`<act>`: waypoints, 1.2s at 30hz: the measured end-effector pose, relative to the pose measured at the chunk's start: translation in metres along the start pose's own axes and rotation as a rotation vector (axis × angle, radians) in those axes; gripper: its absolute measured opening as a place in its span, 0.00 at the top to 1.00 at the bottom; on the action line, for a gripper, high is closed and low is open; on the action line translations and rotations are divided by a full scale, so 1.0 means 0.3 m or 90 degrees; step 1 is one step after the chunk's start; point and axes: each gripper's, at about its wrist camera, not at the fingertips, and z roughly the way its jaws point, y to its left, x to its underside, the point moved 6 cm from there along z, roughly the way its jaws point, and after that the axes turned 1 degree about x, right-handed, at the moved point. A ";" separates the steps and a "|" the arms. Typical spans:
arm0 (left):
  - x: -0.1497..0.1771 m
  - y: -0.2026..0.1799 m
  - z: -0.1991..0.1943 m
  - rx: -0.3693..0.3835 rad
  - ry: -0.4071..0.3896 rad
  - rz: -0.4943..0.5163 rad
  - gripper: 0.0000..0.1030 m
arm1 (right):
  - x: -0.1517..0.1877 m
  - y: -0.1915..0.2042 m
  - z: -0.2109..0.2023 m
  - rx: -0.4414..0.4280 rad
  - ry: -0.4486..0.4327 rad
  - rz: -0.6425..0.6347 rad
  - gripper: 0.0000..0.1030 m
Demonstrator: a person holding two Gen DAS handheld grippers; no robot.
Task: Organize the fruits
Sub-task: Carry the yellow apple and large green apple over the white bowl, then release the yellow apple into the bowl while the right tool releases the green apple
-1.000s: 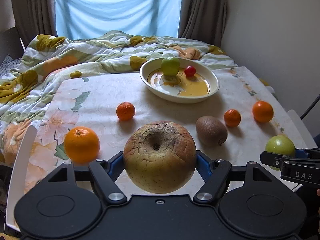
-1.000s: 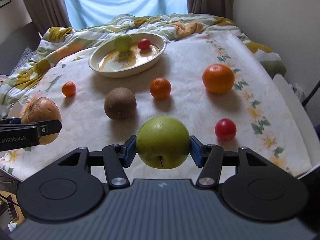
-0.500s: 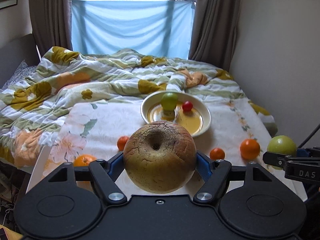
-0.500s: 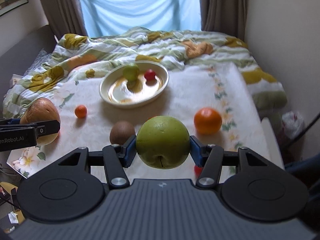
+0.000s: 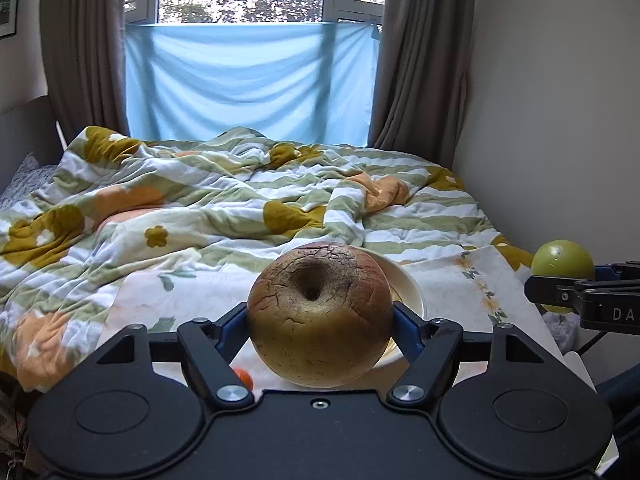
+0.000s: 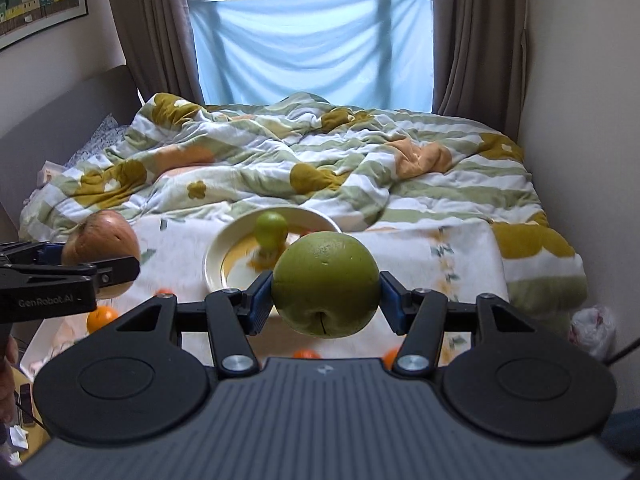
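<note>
Left jaws: closed on the brown cracked apple (image 5: 319, 314), blue pads pressed to both flanks, stem hollow turned toward the lens.
Right jaws: clamped on the large green apple (image 6: 326, 283), one pad at each side, stem end facing down and toward the camera.
Left gripper (image 5: 320, 320): held in the air above the near edge of the cloth, in line with the bowl (image 5: 412, 292), whose rim peeks out behind the brown apple.
Right gripper (image 6: 325, 300): also raised, level with its partner, bowl just beyond and to the left of the held fruit.
Bowl contents: a small green apple (image 6: 271, 227) inside, plus a sliver of something red beside it, mostly hidden.
Cloth (image 6: 440, 256): floral, laid over the bed in front of the rumpled quilt (image 6: 280, 160).
Loose fruit: an orange (image 6: 101, 317) at the left edge, more orange pieces half hidden under the gripper bodies; exact count not readable.
Done, as judged: two items in the bowl, two apples lifted.
Left, as judged: carry both apples over the bowl, release, then gather the fruit remaining on the cloth.
Risk, as judged: round fruit rolling in the shallow bowl on soft bedding.
</note>
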 end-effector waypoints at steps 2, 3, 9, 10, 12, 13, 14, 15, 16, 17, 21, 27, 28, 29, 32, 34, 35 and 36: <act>-0.023 0.002 0.044 0.006 0.006 0.007 0.25 | -0.030 0.000 0.034 0.003 0.001 0.003 0.31; -0.032 0.003 0.065 0.008 0.008 0.010 0.25 | -0.042 0.000 0.051 0.004 0.002 0.005 0.32; -0.063 0.021 0.213 0.014 0.036 0.024 0.25 | -0.103 -0.011 0.173 0.007 0.014 0.019 0.31; -0.064 0.027 0.240 0.015 0.042 0.027 0.25 | -0.110 -0.013 0.196 0.007 0.018 0.021 0.31; -0.067 0.034 0.291 0.016 0.055 0.036 0.25 | -0.121 -0.019 0.241 0.008 0.026 0.026 0.31; -0.066 0.036 0.318 0.017 0.062 0.038 0.25 | -0.127 -0.021 0.264 0.009 0.030 0.028 0.31; -0.064 0.038 0.346 0.018 0.069 0.040 0.25 | -0.131 -0.023 0.286 0.010 0.034 0.030 0.31; -0.062 0.041 0.371 0.019 0.076 0.042 0.25 | -0.134 -0.026 0.307 0.011 0.038 0.032 0.31; -0.059 0.044 0.400 0.019 0.085 0.044 0.25 | -0.137 -0.027 0.328 0.011 0.042 0.034 0.31; -0.055 0.048 0.424 0.020 0.092 0.046 0.25 | -0.139 -0.031 0.350 0.012 0.046 0.037 0.31; -0.035 0.066 0.516 0.026 0.126 0.041 0.25 | -0.143 -0.041 0.429 0.016 0.063 0.045 0.31; 0.003 0.066 0.612 0.026 0.163 0.063 0.25 | -0.128 -0.055 0.528 0.019 0.089 0.062 0.31; 0.009 0.064 0.621 0.023 0.167 0.071 0.25 | -0.127 -0.057 0.544 0.020 0.093 0.065 0.31; 0.014 0.062 0.626 0.019 0.169 0.078 0.25 | -0.127 -0.059 0.556 0.021 0.096 0.067 0.31; 0.031 0.045 0.637 0.014 0.171 0.101 0.25 | -0.123 -0.065 0.586 0.023 0.103 0.070 0.31; 0.037 0.033 0.640 0.011 0.169 0.117 0.25 | -0.124 -0.069 0.601 0.023 0.106 0.073 0.31; 0.037 0.030 0.646 0.011 0.170 0.122 0.25 | -0.124 -0.067 0.609 0.023 0.108 0.075 0.31; 0.038 0.028 0.648 0.012 0.170 0.123 0.25 | -0.123 -0.070 0.615 0.024 0.109 0.076 0.31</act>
